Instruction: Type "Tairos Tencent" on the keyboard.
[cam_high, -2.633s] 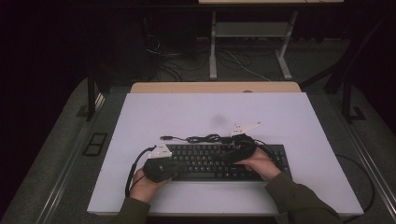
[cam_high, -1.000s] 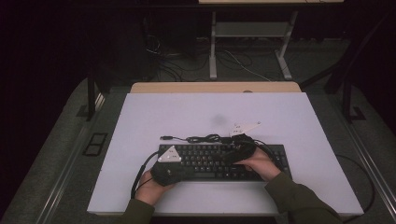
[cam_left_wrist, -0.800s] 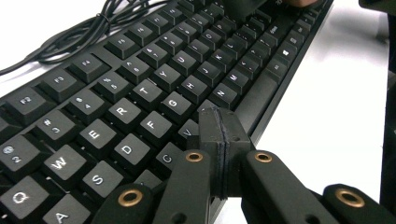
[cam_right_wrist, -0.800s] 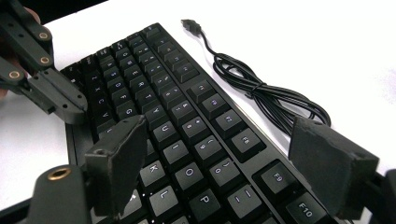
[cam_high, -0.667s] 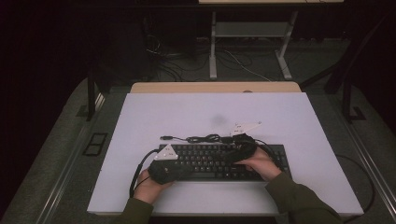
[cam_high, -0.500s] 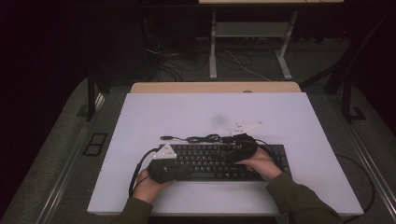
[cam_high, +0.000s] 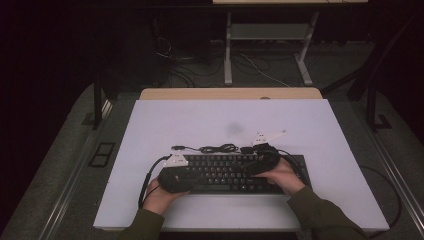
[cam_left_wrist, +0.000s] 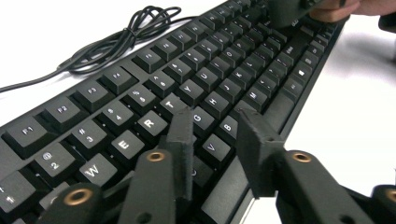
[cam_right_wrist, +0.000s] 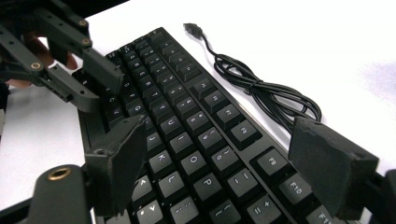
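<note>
My left gripper (cam_left_wrist: 212, 140), jaws just parting, nothing between, hovers over the black plastic keyboard (cam_high: 225, 172) directly beneath on the white table (cam_high: 200, 125); right gripper (cam_right_wrist: 231, 154) spread wide above its other end. Key press likely finished.

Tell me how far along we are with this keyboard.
Done: the keyboard lies flat on the table, its cable bundled behind it, plug free.
In hand: the left gripper hovers over the V and B keys, its jaws just opening on nothing; the right gripper stands wide open above the right-hand keys.
Left: neither grips anything yet.
</note>
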